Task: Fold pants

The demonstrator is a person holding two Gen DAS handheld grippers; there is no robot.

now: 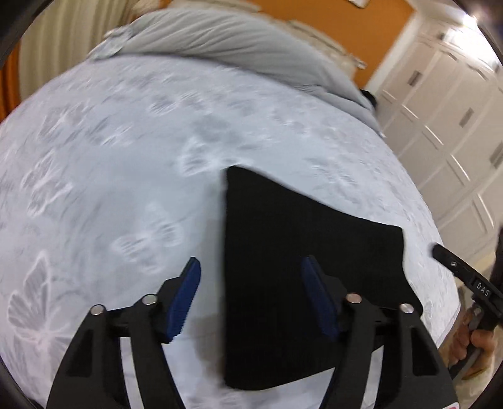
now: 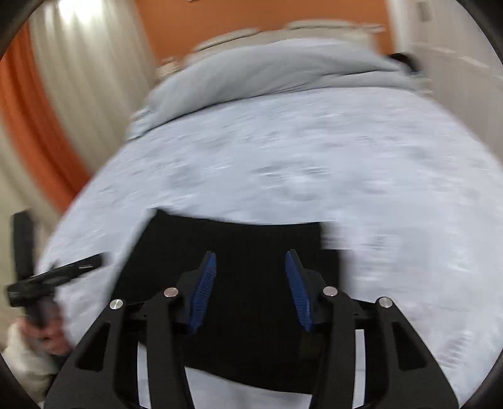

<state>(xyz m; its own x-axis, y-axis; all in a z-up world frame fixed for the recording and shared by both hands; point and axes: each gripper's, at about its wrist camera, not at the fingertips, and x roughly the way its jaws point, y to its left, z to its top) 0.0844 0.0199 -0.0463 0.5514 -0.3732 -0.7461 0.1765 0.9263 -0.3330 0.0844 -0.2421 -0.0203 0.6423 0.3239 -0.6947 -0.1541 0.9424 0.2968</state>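
Pants (image 1: 301, 270), black and folded into a flat rectangular pad, are lying on the white butterfly-patterned bedspread (image 1: 103, 176) near the bed's front edge. The left claw (image 1: 251, 292) is hovering above the bedspread with its 2 blue-padded jaws spread wide and nothing between them; the pad's left edge is showing in the gap, and the right jaw is overlapping the dark cloth in view. The right claw (image 2: 251, 289) is likewise gaping and holding nothing, poised directly over the pants (image 2: 239, 267). A rumpled grey duvet (image 1: 232, 41) is bunching across the far end of the bed, in front of an orange wall (image 1: 330, 19). White panelled cupboards (image 1: 446, 126) are standing to the right of the bed, and pale curtains (image 2: 85, 78) are hanging on the left. Both views are blurring.
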